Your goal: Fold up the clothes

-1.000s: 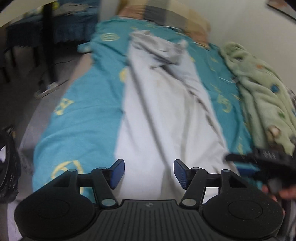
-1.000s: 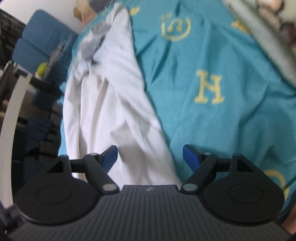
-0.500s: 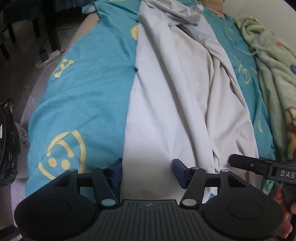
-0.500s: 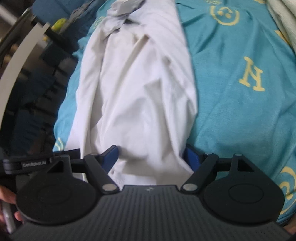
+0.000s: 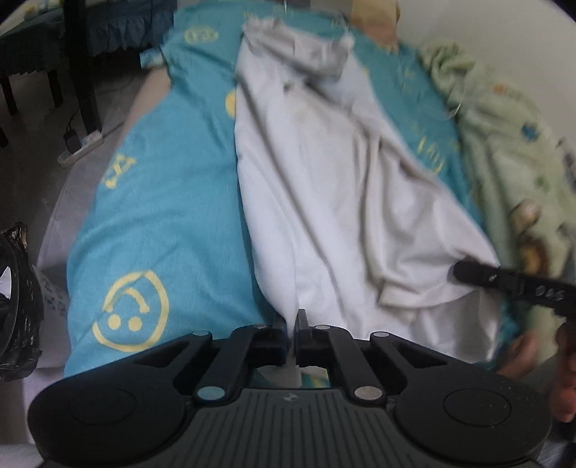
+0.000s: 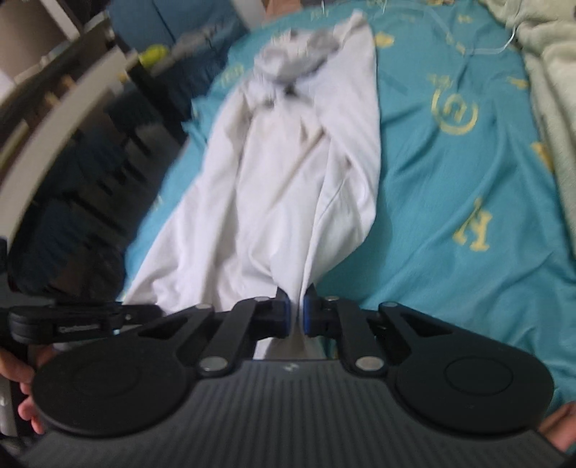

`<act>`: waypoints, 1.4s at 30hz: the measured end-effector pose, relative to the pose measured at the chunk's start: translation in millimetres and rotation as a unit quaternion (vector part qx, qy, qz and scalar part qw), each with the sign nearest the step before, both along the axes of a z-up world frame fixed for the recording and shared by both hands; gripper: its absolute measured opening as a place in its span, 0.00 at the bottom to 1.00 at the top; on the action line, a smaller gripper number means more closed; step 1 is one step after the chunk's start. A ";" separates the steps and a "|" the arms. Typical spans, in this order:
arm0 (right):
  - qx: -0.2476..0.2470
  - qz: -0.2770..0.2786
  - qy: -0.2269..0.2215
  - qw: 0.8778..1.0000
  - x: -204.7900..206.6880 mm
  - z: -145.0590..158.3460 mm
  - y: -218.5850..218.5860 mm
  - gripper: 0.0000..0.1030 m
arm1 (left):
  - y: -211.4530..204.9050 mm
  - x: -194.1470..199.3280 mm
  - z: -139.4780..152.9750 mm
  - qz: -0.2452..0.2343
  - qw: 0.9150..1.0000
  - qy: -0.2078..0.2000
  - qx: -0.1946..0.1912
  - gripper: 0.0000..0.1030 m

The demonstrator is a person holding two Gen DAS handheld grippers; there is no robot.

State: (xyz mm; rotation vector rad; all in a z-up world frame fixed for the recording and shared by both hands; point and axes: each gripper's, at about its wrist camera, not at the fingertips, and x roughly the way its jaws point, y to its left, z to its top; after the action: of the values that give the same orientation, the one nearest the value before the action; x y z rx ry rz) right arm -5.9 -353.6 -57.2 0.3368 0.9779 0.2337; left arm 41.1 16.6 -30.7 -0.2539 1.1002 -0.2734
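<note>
My left gripper (image 5: 291,333) and right gripper (image 6: 296,318) just clamped near hem of long white cotton garment (image 5: 324,201); corners gathered at six o'clock, lifted off teal patterned bedsheet (image 5: 162,201). Fold toward twelve o'clock looks ready.

Home bedroom: bed w/ teal patterned sheet (image 5: 162,216), fleece blanket (image 5: 511,151), pillow (image 5: 374,21).

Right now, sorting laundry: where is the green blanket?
In the left wrist view, the green blanket lies along the bed's right edge, by the wall, right of the white garment.

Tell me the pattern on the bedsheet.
Teal bedsheet with yellow letters and circled symbols; clearest in the right wrist view.
</note>
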 end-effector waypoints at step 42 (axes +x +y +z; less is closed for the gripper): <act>0.134 -0.140 -0.124 0.973 82.5 59.0 -87.5 0.09 | 30.6 105.4 67.2 0.143 0.960 -0.213 -0.113 0.03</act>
State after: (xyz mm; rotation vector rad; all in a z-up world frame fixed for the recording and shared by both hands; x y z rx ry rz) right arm 76.7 -441.0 1.8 0.6724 0.6426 0.1456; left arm 146.6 47.2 36.6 -0.5262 0.5938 -0.1820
